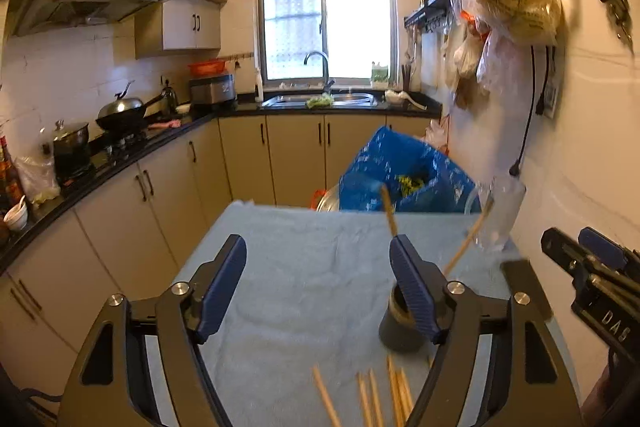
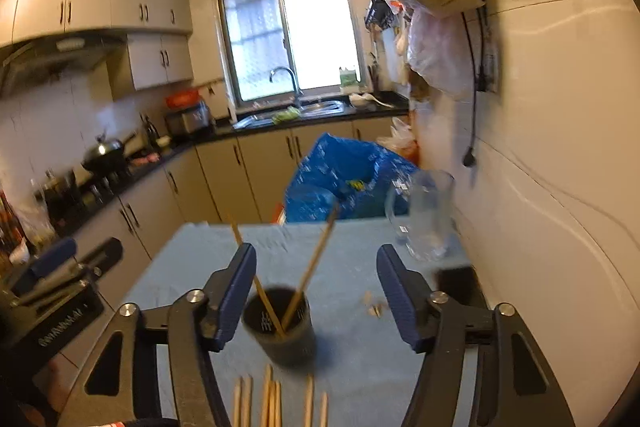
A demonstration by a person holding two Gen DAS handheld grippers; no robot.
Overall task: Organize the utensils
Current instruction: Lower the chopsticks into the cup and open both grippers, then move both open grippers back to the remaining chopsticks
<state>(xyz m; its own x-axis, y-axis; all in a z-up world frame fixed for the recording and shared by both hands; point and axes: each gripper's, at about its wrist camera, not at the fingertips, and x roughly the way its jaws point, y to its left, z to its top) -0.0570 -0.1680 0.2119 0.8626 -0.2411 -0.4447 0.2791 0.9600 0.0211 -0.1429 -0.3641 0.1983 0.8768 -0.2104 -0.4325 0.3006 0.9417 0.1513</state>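
Landmark: dark grey plastic cup [image 2: 279, 327] standing upright on the pale blue cloth [image 2: 352, 347] that covers the table.

- Two wooden chopsticks [image 2: 310, 267] stand in the cup, leaning apart in a V above its rim.
- Loose bundle of wooden chopsticks [image 2: 272, 401] lies flat on the cloth just in front of the cup, on the camera side.
- Right gripper [image 2: 316, 291]: jaws spread wide, nothing clamped — the cup sits between the blue pads without contact.
- Left gripper [image 1: 318, 283]: jaws also spread, empty; the cup is behind its right finger [image 1: 414, 291], partly hidden.
- Clear glass mug [image 2: 424, 215] stands beyond the cup, towards the white wall.
- Blue plastic bag [image 2: 344, 179] sits past the table's far edge, behind the cup.
- Small pale scraps [image 2: 374, 305] lie on the cloth right of the cup.
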